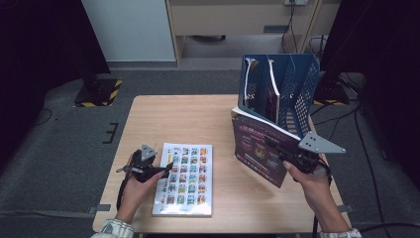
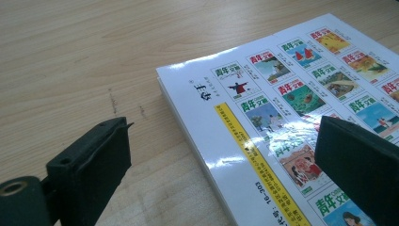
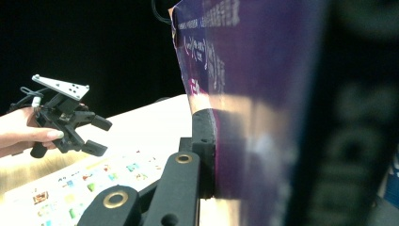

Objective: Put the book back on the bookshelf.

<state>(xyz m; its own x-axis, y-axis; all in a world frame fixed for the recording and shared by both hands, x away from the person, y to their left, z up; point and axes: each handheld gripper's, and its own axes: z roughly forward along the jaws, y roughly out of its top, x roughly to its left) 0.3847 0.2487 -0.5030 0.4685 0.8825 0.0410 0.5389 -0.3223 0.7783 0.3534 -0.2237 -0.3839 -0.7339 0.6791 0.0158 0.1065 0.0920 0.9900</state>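
Right gripper (image 1: pixel 289 157) jaws clamped on purple magazine (image 1: pixel 257 146), held upright beside blue file rack (image 1: pixel 297 84), not yet slotted; left gripper (image 1: pixel 161 168) jaws wide over white magazine (image 1: pixel 185 178) flat on worktop (image 1: pixel 198 119), ungrasped

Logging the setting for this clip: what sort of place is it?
Probably an office or lab corner set up for recording: a small wooden table on grey carpet, a blue file rack holding magazines, and cables trailing across the floor.
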